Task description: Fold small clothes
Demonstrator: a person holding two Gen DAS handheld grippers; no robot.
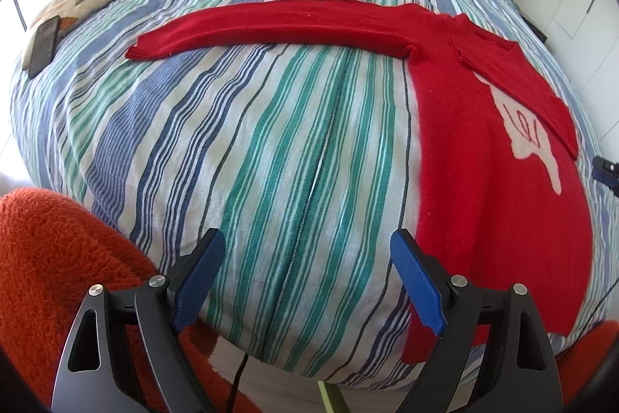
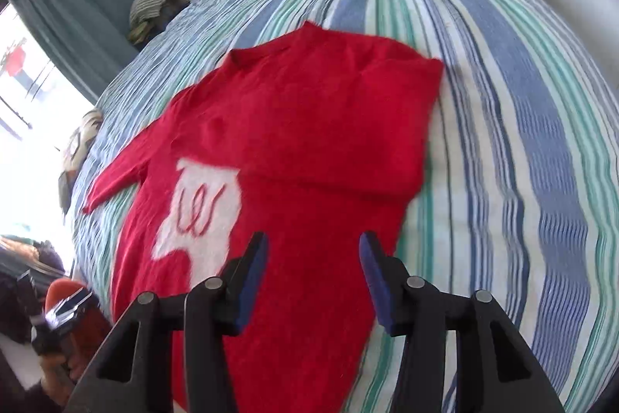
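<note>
Sweater [image 2: 294,149] red, flat on striped bedspread [image 2: 503,103], centre frame; right-hand sleeve folded over chest; other sleeve [image 1: 271,26] outstretched toward upper left, unfolded; left gripper [image 1: 307,281] and right gripper [image 2: 313,281] both open, empty.

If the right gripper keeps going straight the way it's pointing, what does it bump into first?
Most likely the red sweater. The right gripper points down at its lower front with open, empty jaws, though how far off it is stays unclear.
</note>
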